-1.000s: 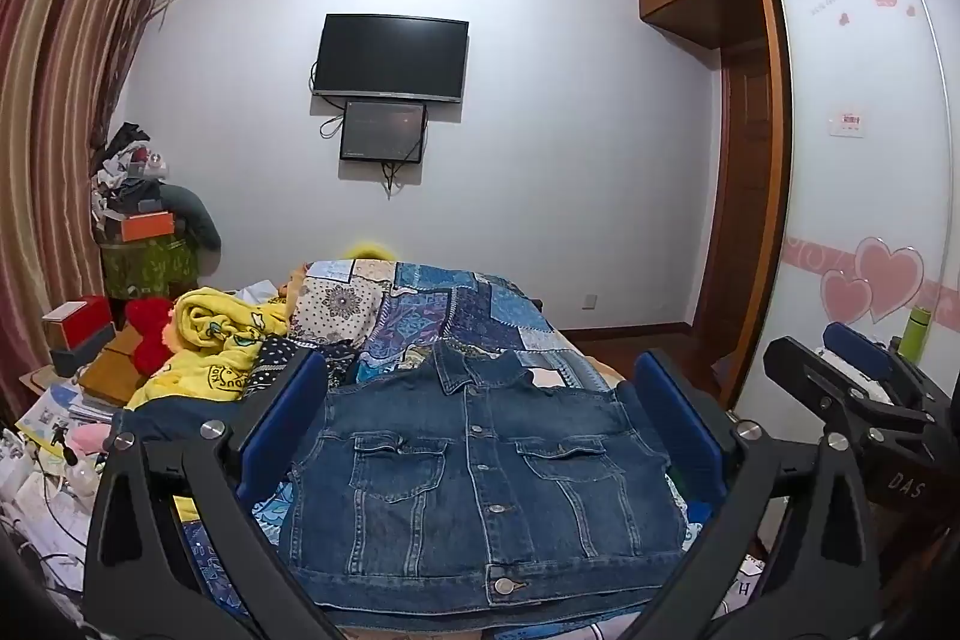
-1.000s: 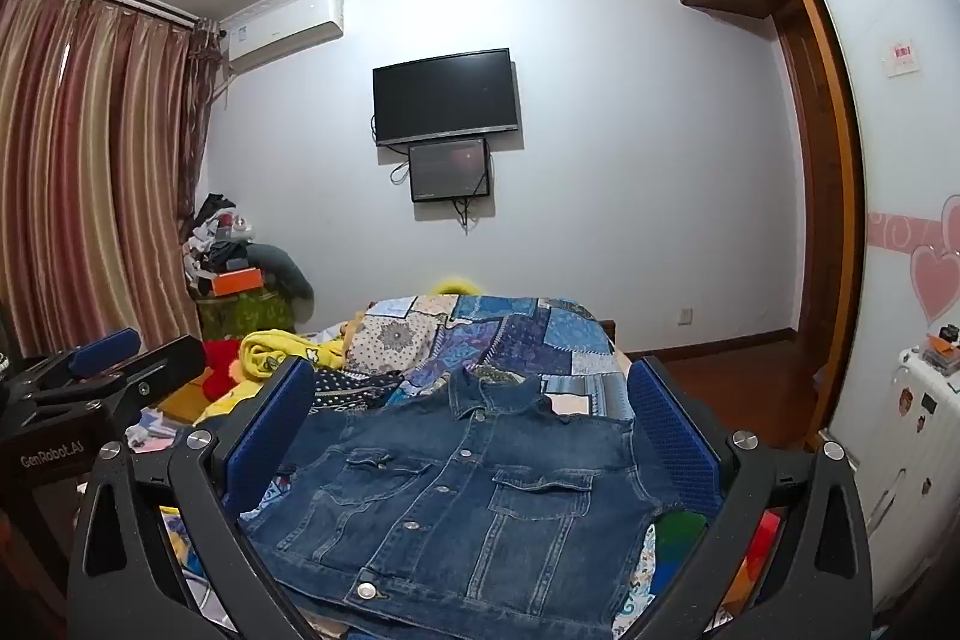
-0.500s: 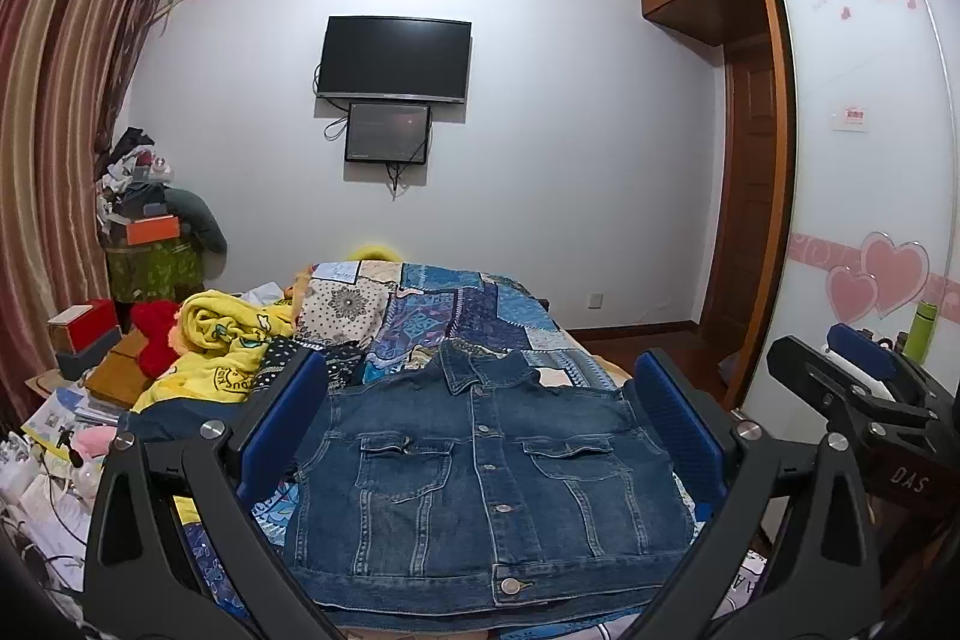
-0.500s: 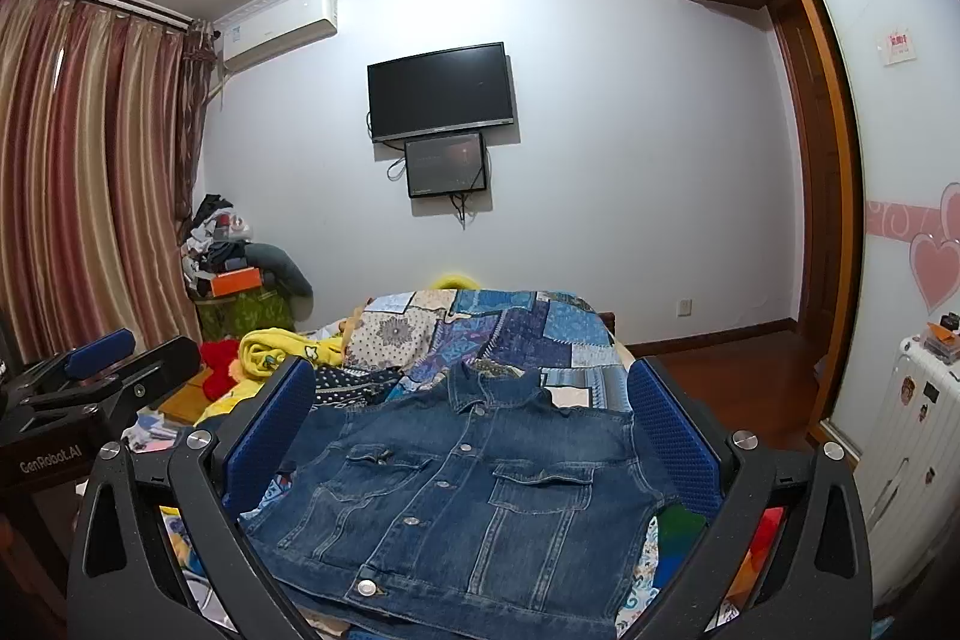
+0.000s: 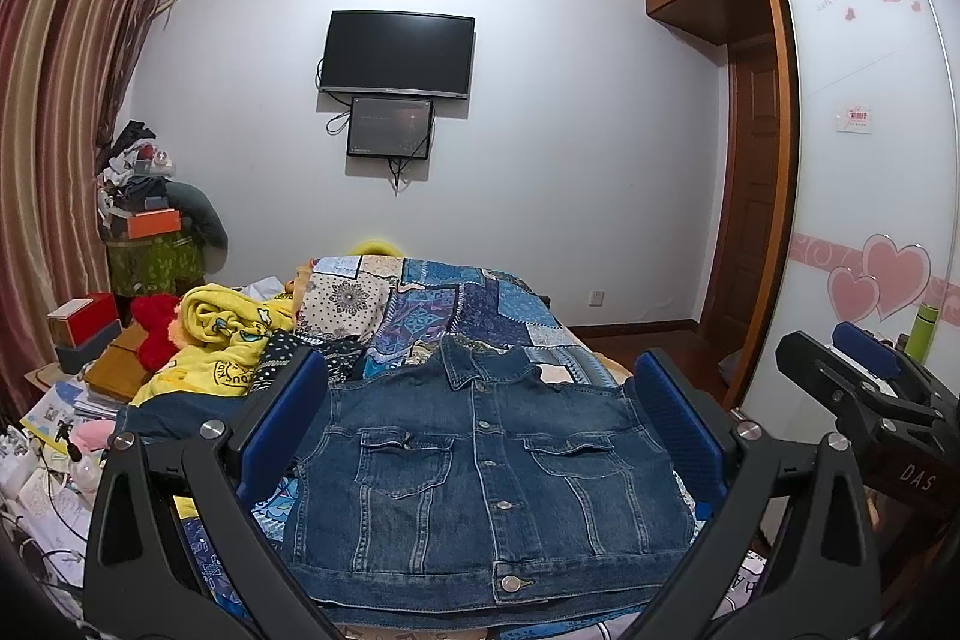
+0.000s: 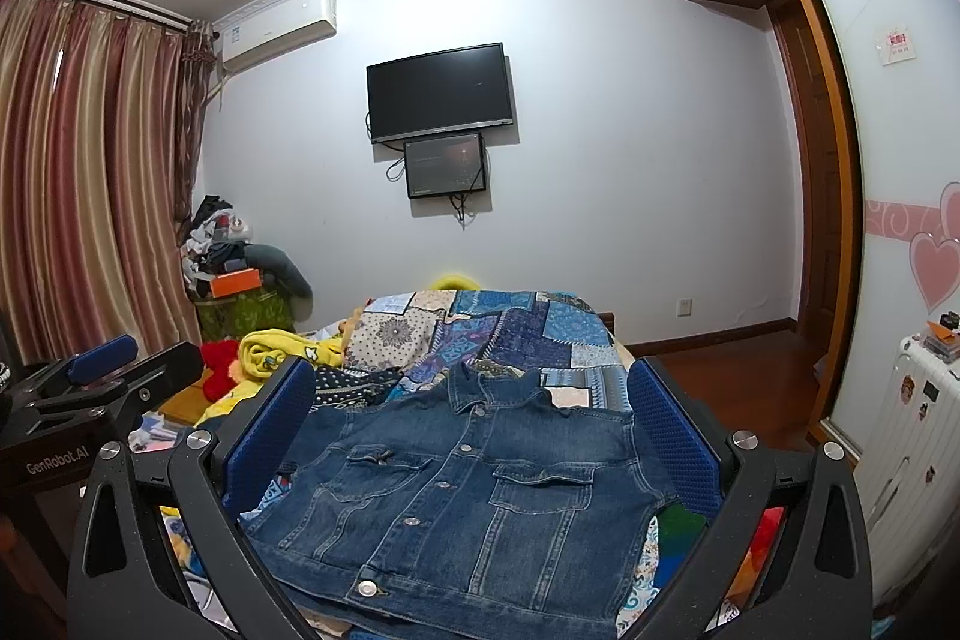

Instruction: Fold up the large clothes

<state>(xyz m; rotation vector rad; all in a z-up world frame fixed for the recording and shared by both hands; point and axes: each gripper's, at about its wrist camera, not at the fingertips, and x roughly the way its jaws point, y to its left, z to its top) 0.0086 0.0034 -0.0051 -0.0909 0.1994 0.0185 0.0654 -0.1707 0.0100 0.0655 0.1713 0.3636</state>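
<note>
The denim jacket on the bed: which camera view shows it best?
The left wrist view shows the denim jacket best: it lies square to the camera, with collar, both chest pockets and the button row visible. The right wrist view shows the same jacket at an angle, its near hem partly behind the right gripper.

"DAS" is printed in pale letters on the black body of the right gripper (image 5: 864, 388), seen at the right edge of the left wrist view. "GenRobot.AI" is printed on the black body of the left gripper (image 6: 102, 370), at the left edge of the right wrist view. A line of script is carried high on the wardrobe door (image 5: 870, 160) at the right — too small to be read. The sign lower on the door is also illegible.
</note>
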